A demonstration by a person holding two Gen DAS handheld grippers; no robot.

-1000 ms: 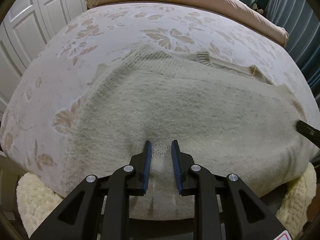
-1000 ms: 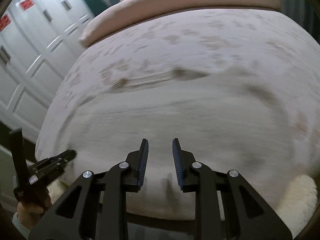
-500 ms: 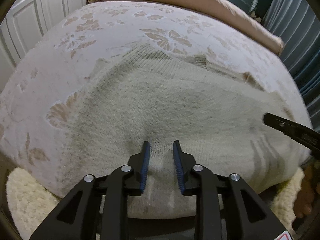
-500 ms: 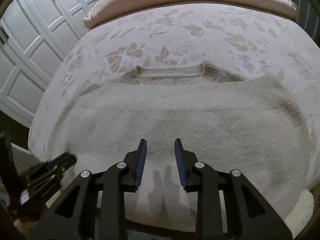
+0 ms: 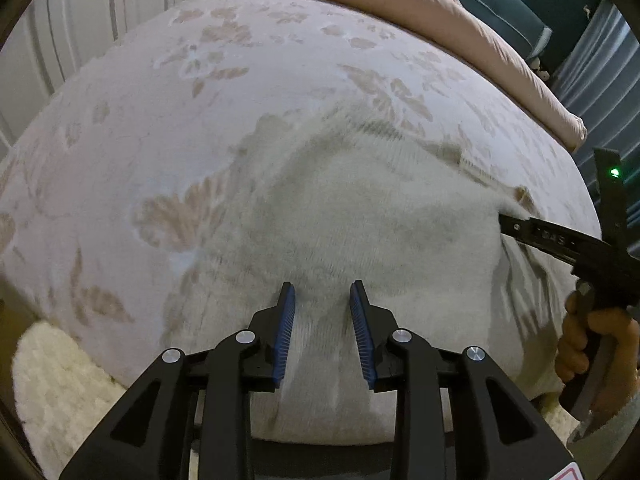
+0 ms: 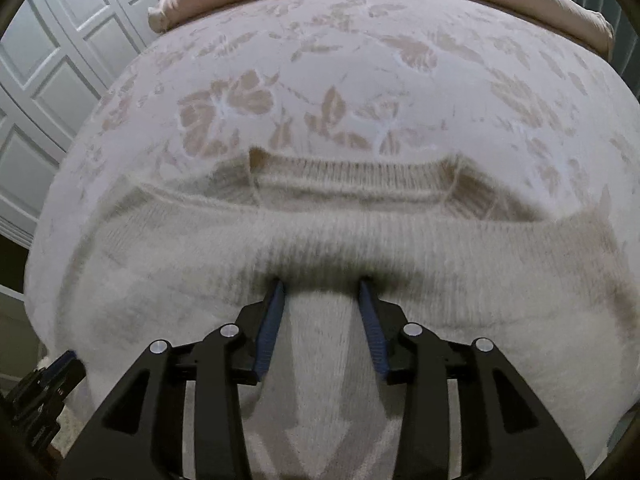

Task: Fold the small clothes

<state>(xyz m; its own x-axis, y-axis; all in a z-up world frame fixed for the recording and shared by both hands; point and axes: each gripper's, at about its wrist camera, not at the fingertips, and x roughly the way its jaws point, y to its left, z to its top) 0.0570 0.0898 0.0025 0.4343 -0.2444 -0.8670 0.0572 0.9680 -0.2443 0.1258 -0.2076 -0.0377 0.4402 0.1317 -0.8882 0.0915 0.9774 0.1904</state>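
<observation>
the sweater lies flat on the bed, filling the middle and lower frame of the right wrist view. its long axis runs left to right, with the ribbed collar toward the top of the frame. the right tongs are opening, tips down at the knit, gripping nothing. the left tongs are partly open over the sweater, also empty.

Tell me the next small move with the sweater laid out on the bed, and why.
Probably lower the right tool and close on the cream knit sweater beneath it. Its jaws are opening with the tips down at the knit but gripping nothing, and the ribbed collar beyond still lies flat, unfolded.
</observation>
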